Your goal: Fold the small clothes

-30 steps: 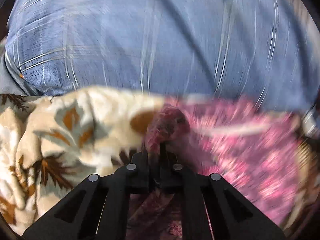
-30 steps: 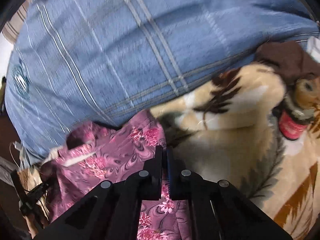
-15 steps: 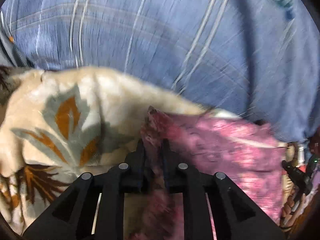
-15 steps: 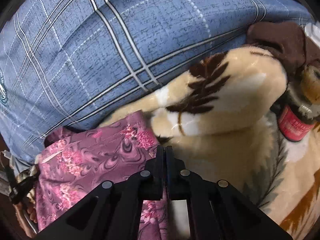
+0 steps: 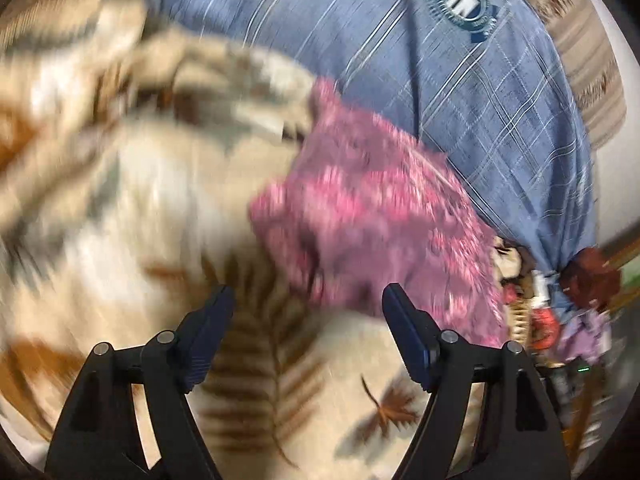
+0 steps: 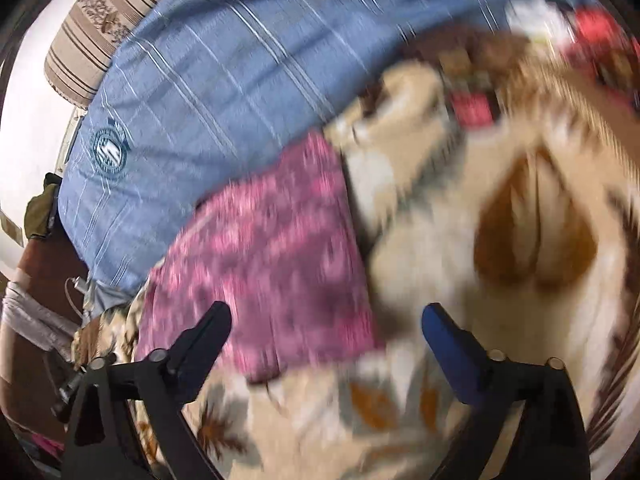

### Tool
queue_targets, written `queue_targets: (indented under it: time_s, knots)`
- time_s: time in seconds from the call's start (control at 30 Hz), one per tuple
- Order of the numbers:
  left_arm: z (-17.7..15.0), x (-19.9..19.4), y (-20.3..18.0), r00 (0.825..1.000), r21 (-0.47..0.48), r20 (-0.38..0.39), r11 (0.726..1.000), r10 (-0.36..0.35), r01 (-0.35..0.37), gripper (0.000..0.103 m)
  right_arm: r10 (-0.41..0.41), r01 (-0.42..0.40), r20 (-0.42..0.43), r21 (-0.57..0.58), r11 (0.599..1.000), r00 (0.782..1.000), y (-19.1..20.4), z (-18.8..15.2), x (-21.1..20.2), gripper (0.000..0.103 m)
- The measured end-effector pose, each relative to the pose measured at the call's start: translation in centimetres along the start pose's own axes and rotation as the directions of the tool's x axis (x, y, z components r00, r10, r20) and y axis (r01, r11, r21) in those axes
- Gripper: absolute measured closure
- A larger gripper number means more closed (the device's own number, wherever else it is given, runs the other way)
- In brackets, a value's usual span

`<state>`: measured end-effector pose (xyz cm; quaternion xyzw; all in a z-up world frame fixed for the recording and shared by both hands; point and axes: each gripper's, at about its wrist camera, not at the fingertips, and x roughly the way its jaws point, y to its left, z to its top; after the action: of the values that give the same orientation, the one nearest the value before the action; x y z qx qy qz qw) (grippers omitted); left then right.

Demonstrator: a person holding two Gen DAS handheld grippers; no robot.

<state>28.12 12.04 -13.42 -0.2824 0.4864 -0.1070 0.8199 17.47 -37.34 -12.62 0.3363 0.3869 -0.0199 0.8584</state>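
A small pink-and-purple flowered garment (image 5: 372,216) lies folded on the cream leaf-patterned blanket (image 5: 160,208), against the blue checked pillow (image 5: 460,92). My left gripper (image 5: 308,300) hovers just in front of the garment's near edge; its jaws are opening wide and hold nothing. In the right wrist view the same garment (image 6: 272,264) lies left of centre. My right gripper (image 6: 326,318) is over its near corner, jaws opening, pads off the cloth. Both views are blurred by motion.
The blue checked pillow (image 6: 224,72) runs along the back, a striped beige cushion (image 6: 92,28) behind it. Red and dark items (image 6: 472,108) lie at the far right on the blanket (image 6: 520,240). Clutter and cloth (image 5: 560,320) sit by the bed's edge.
Both grippers were shut on the garment's edge; they have let go, spread wide and pulled back. The garment now lies flat on the blanket by the pillow.
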Motion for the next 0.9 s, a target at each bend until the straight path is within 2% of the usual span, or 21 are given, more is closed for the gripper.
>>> queue_targets:
  time_s: [0.1,0.2,0.3,0.37,0.43,0.47,0.5,0.53,0.57,0.6,0.63,0.67,0.73,0.8,0.87,0.9]
  knots:
    - [-1.3,-0.8,0.6,1.000,-0.059,0.009,0.998,-0.015,0.016,0.026,0.052,-0.051,-0.047,0.022,0.998,0.998,-0.4,0.2,1.6,0.032]
    - [-1.3,-0.3,1.2,0.991,-0.107,0.003,0.986,-0.132,0.132,0.026,0.137,-0.132,-0.056,0.094,0.987,0.989,-1.6,-0.2,2.4,0.032]
    - [-1.3,1.2,0.8,0.991,-0.120,-0.050,0.986,-0.127,0.120,0.026,0.200,-0.182,-0.069,0.212,0.960,0.977,-4.1,-0.7,2.8,0.032]
    - [-1.2,2.2,-0.2,0.992,-0.096,-0.067,0.990,-0.107,0.100,0.026,0.213,-0.190,-0.078,0.237,0.953,0.974,-4.6,-0.5,3.2,0.033]
    - [-0.6,3.3,-1.2,0.993,-0.081,-0.070,0.992,-0.100,0.094,0.027,0.227,-0.205,-0.075,0.224,0.953,0.971,-4.1,0.0,3.5,0.040]
    - [-0.3,3.7,-1.5,0.991,-0.089,-0.057,0.989,-0.121,0.116,0.027,0.215,-0.196,-0.073,0.207,0.958,0.974,-3.7,0.2,3.6,0.052]
    - [-0.1,3.8,-1.7,0.989,-0.089,-0.044,0.987,-0.140,0.136,0.031,0.194,-0.178,-0.072,0.184,0.967,0.978,-3.2,0.3,3.6,0.060]
    - [0.0,3.8,-1.6,0.989,-0.086,-0.027,0.986,-0.148,0.145,0.042,0.144,-0.133,-0.069,0.143,0.981,0.987,-2.6,0.6,3.6,0.069]
    - [0.1,3.6,-1.5,0.990,-0.088,-0.005,0.986,-0.141,0.140,0.051,0.114,-0.105,-0.068,0.124,0.987,0.991,-2.4,0.8,3.6,0.087]
    - [0.1,3.6,-1.1,0.989,-0.104,0.006,0.983,-0.149,0.149,0.057,0.100,-0.092,-0.063,0.117,0.989,0.993,-2.3,0.8,3.4,0.090]
    - [0.1,3.4,-0.7,0.986,-0.122,0.013,0.978,-0.168,0.169,0.074,0.100,-0.094,-0.048,0.125,0.988,0.994,-2.6,0.8,3.0,0.091]
    - [0.1,3.2,-0.4,0.983,-0.131,0.018,0.974,-0.184,0.185,0.081,0.103,-0.098,-0.038,0.124,0.987,0.994,-2.7,0.9,2.5,0.093]
    - [0.0,2.2,-0.8,0.984,-0.089,0.030,0.980,-0.175,0.177,0.086,0.102,-0.100,-0.014,0.102,0.990,0.995,-2.5,1.2,1.6,0.094]
    - [-0.2,0.5,-1.4,0.982,-0.042,0.046,0.982,-0.181,0.182,0.087,0.122,-0.125,0.036,0.091,0.988,0.992,-2.0,1.3,-0.1,0.095]
    - [0.0,-0.1,-1.0,0.982,-0.033,0.033,0.982,-0.183,0.185,0.087,0.093,-0.096,0.068,0.051,0.994,0.993,-1.4,1.4,-1.7,0.095]
    - [0.4,0.3,-0.3,0.986,-0.036,0.028,0.986,-0.162,0.163,0.086,0.066,-0.068,0.056,0.039,0.997,0.996,-1.3,1.4,-1.7,0.095]
